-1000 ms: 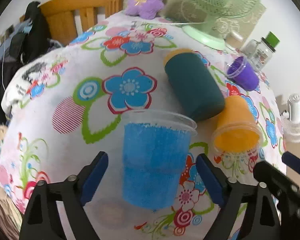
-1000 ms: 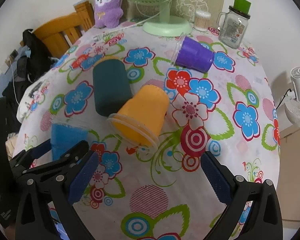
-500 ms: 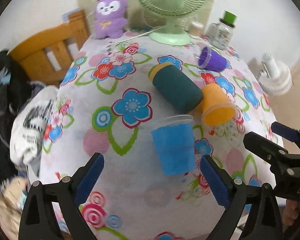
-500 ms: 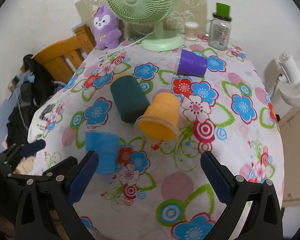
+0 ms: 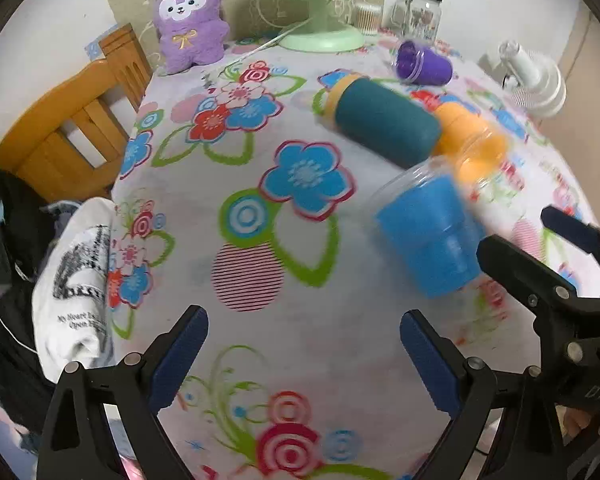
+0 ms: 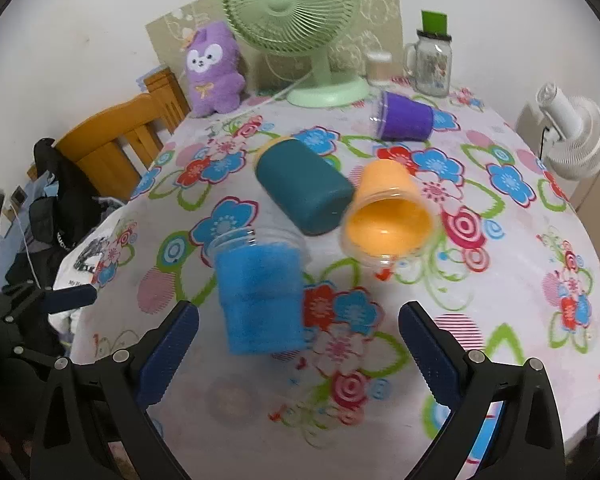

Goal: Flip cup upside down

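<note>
Ahead of right tongs (image 6: 298, 336), blue cup (image 6: 260, 300); both tongs gaping.

A blue cup (image 5: 428, 236) with a clear rim lies on its side on the flower-patterned desk (image 5: 320, 340), right of centre in the left wrist view, its open mouth turned toward the upper left of the frame and its stepped base toward the lower right; it is blurred. In the right wrist view the same blue cup (image 6: 260, 296) sits left of centre, mouth toward the top of the frame, base toward the bottom, free of any grip
</note>
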Demonstrator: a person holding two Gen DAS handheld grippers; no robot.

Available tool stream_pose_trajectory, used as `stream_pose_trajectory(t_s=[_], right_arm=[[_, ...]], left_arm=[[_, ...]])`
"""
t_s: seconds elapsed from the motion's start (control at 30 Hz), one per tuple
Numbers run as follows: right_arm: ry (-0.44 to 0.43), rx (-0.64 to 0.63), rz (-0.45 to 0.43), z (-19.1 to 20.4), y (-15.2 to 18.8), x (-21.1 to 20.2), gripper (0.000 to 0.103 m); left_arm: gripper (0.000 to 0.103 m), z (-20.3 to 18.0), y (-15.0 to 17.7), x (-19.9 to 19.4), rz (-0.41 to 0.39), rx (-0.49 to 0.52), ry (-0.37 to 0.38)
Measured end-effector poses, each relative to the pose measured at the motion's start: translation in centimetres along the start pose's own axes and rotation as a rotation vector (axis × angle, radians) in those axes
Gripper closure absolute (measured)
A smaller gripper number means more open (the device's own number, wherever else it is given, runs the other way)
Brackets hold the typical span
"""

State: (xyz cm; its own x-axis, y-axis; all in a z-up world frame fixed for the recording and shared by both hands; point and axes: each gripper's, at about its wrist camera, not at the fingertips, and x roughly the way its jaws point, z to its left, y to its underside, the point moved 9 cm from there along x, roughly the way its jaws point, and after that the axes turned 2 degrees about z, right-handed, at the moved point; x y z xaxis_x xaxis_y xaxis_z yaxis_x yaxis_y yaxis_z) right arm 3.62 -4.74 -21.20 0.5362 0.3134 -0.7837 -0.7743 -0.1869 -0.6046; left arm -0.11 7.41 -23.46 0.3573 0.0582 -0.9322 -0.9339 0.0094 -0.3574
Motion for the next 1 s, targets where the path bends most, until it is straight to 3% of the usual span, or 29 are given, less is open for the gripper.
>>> stream_pose_trajectory(t_s=[0.17, 0.23, 0.3, 0.43, 0.63, 0.7, 0.77, 1.0], right_arm=[[0.067, -0.041, -0.198, 0.7, 0.9, 0.3, 0.005], [0.082, -0.049, -0.233, 0.7, 1.5, 0.6, 0.007], [0.084, -0.056, -0.228, 0.7, 2.2, 1.3, 0.015], [0.08, -0.053, -0.214, 0.6, 3.3, 2.4, 0.022], [0.081, -0.088, -0.209, 1.4, 3.6, 3.0, 0.024], [0.082, -0.108, -0.192, 1.7, 3.9, 3.3, 0.031], [0.08, -0.133, -0.173, 2.0, 4.1, 3.6, 0.046], [0.069, -0.096, -0.133, 1.4, 3.4, 2.5, 0.046]], left_arm=[[0.005, 1.6, 1.2, 1.6, -0.005, 0.048, -0.033], [0.005, 2.1, 1.8, 2.2, 0.003, 0.055, -0.027], [0.005, 2.4, 2.2, 2.8, 0.014, 0.055, -0.014], [0.005, 2.6, 2.5, 3.5, 0.022, 0.054, 0.006], [0.005, 2.3, 2.4, 3.6, 0.006, 0.079, 0.012], [0.005, 2.1, 2.3, 3.5, -0.003, 0.084, 0.015], [0.005, 1.9, 2.2, 3.5, -0.009, 0.087, 0.018], [0.005, 1.5, 1.9, 2.6, -0.014, 0.072, 0.024]])
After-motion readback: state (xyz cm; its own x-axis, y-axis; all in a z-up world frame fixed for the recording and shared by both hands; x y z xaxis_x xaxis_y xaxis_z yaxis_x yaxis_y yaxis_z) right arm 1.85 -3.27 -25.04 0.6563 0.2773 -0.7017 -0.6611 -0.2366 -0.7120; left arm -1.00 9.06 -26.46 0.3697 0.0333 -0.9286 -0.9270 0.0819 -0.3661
